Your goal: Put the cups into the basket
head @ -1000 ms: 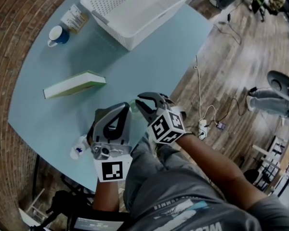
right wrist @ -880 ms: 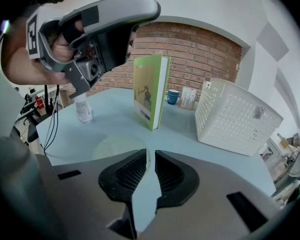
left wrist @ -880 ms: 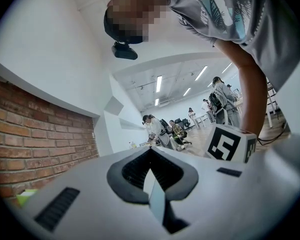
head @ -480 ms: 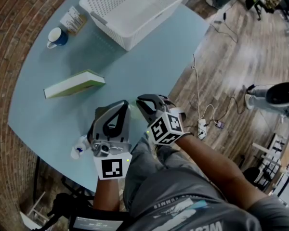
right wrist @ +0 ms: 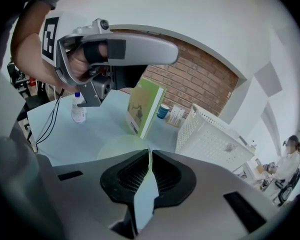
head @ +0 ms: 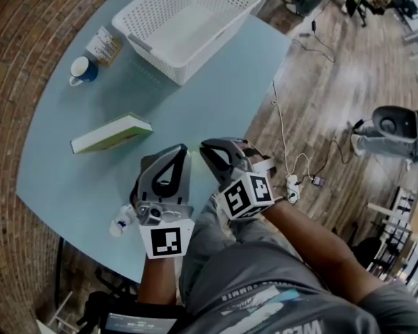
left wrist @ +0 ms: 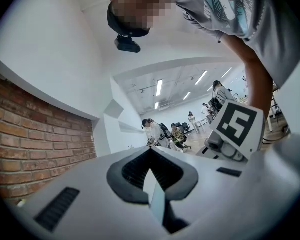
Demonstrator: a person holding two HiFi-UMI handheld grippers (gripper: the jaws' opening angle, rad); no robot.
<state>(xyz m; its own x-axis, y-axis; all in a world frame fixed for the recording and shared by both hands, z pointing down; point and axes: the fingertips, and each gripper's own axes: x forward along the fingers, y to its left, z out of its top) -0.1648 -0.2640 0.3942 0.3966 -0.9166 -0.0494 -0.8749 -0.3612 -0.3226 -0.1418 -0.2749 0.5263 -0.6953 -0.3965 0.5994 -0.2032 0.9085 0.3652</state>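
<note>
A white slatted basket [head: 148, 21] stands empty at the table's far end. A blue cup [head: 81, 69] stands at the far left, far from both grippers. My left gripper [head: 177, 150] and right gripper [head: 210, 148] are held side by side over the table's near edge. In the right gripper view the jaws [right wrist: 150, 154] are shut on the thin rim of a pale green cup [right wrist: 121, 146]. Only a green sliver of that cup [head: 193, 160] shows between the grippers in the head view. The left gripper [left wrist: 150, 151] is shut on nothing and points up at the ceiling.
A green book [head: 111, 133] lies mid-table, between the grippers and the basket. A small carton [head: 103, 45] stands next to the blue cup, and a small bottle [head: 123, 219] lies by the near left edge. Cables [head: 292, 179] trail on the wooden floor to the right.
Both grippers have stayed near the table's front edge with their jaws unchanged. The head view has shifted slightly, so the basket and book sit a little further right in the picture.
</note>
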